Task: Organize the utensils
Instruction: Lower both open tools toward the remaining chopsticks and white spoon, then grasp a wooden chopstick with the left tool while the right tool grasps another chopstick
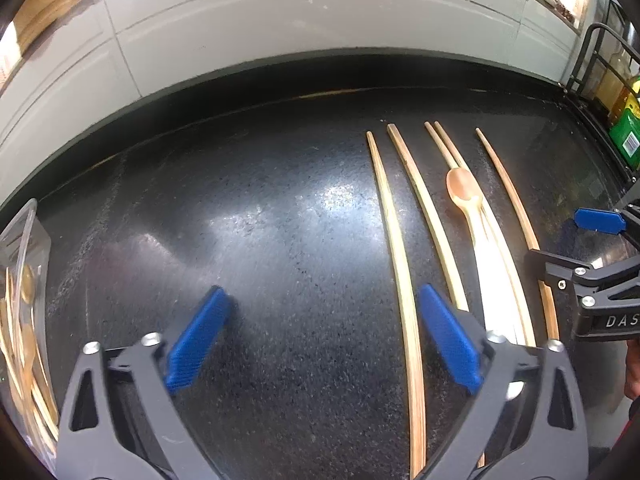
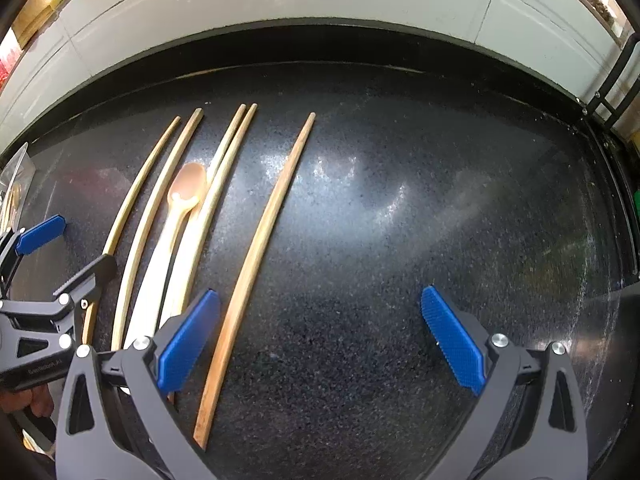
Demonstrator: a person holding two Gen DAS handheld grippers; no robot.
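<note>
Lying on a black speckled countertop [image 1: 248, 216], five wooden chopsticks are seen side by side, running away from the cameras toward a pale tiled wall [image 1: 280, 20]. A small wooden spoon [image 1: 462, 190] is laid among them, its bowl pointing toward the wall and its handle resting against the close pair of chopsticks [image 1: 448, 148] in the middle of the row. The left gripper [image 1: 320, 336] is held over bare countertop at the left of the row, its blue pads set wide apart with nothing between them; the leftmost chopstick [image 1: 394, 240] is seen to pass just beside its right-hand pad. The right gripper [image 2: 320, 338] is likewise spread wide and nothing is held in it; the rightmost chopstick [image 2: 260, 240] is seen to run beside its left-hand pad and to end between the two fingers. At the far left edge a clear plastic container [image 1: 24, 272] is seen, with more wooden utensils [image 1: 26, 344] inside it. A black wire rack [image 1: 600, 60] with a green package [image 1: 626, 140] is placed at the right end of the counter.
</note>
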